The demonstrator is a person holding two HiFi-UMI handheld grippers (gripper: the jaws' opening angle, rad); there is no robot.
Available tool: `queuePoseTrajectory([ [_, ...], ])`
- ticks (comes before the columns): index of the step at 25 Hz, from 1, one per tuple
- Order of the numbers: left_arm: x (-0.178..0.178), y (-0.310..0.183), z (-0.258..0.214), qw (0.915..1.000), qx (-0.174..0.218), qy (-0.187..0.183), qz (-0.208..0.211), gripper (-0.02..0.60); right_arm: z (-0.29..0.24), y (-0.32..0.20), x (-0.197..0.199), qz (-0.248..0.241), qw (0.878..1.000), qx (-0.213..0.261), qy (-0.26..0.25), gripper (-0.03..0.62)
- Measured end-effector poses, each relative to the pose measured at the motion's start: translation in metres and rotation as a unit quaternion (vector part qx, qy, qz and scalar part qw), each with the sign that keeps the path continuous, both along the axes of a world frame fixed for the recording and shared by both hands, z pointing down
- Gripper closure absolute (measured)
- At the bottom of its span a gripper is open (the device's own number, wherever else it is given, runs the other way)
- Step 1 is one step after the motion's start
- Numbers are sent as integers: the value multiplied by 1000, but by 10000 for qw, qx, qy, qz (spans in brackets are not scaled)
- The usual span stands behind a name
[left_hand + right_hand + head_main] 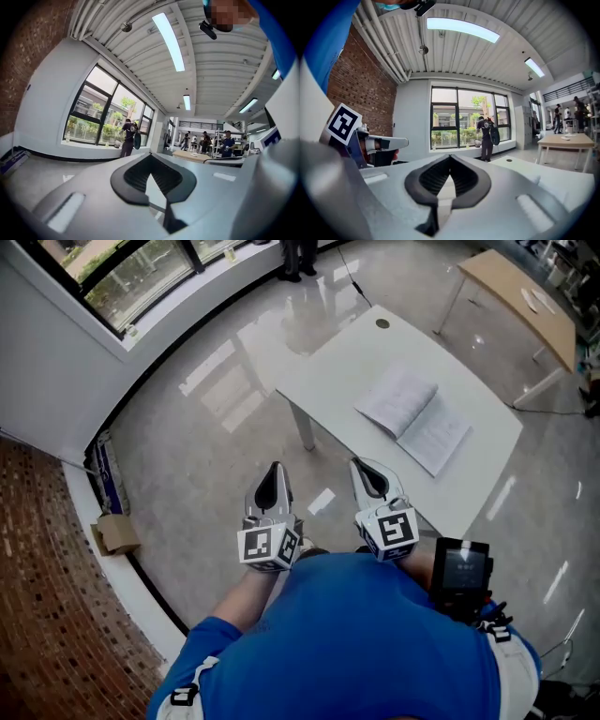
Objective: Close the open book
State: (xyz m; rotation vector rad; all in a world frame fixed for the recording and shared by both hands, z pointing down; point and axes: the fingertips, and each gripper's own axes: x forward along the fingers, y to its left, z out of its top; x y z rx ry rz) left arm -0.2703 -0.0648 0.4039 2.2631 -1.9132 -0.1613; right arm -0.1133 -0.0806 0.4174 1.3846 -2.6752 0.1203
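The open book [412, 418] lies face up with its pages spread on the white tabletop [342, 357], well apart from both claws. The left claw [273, 474] and the right claw [364, 471] hover side by side near the tabletop's closest edge, each clenched shut on nothing

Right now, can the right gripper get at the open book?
Probably yes, after a forward move: the right gripper, shut and empty, is by the table's near edge, and nothing lies between it and the open book.
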Motion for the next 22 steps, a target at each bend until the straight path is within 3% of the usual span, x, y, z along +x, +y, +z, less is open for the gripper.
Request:
queuePoseTrajectory([
  [5,27,-41,0,9958,-5,64,909,575,6,-13,22,772,9970,-14,-3,591],
  [13,74,-45,14,9725,-119,53,2326,575,18,19,59,2126,9771,-67,-5,591],
  [17,97,-46,20,9620,-187,47,2725,575,23,31,80,2561,9666,-142,-5,591],
  [22,125,-54,31,9556,-282,10,2935,575,32,29,108,2827,9590,-182,-52,590],
])
